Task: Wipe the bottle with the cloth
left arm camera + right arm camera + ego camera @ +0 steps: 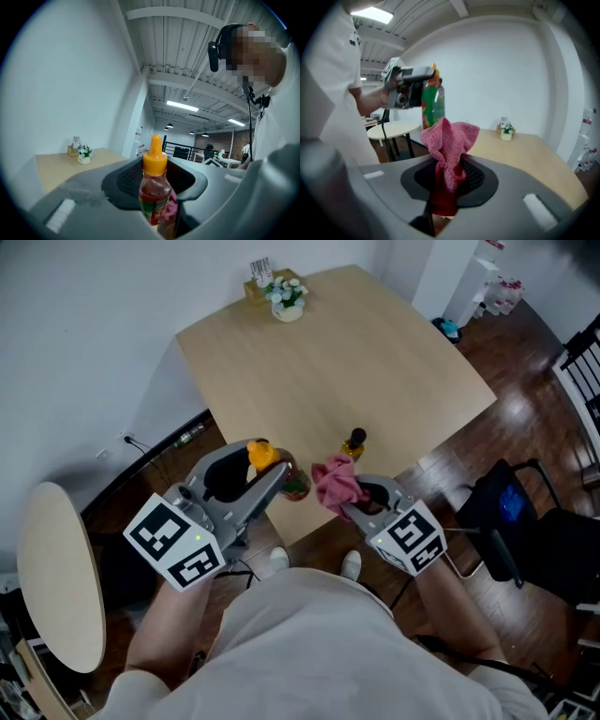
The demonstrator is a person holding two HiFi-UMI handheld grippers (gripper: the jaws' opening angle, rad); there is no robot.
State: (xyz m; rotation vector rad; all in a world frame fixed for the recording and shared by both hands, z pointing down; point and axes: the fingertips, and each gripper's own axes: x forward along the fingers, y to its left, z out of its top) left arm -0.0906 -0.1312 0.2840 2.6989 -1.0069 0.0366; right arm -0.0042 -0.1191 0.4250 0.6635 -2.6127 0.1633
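Observation:
My left gripper (272, 468) is shut on a small bottle (292, 484) with an orange cap and a green and red label, held in the air before the table's near edge. In the left gripper view the bottle (154, 187) stands upright between the jaws, reddish liquid inside. My right gripper (361, 502) is shut on a bunched pink cloth (336, 482), which sits just right of the bottle, close to it. In the right gripper view the cloth (449, 150) sticks up from the jaws, with the bottle (432, 103) a little beyond it at the left.
A second small bottle (353, 443) with yellow liquid and a dark cap stands near the front edge of the wooden table (356, 362). A flower pot (287, 298) and a small holder (261, 279) sit at the far corner. A round table (58, 577) is at left, a dark chair (525, 531) at right.

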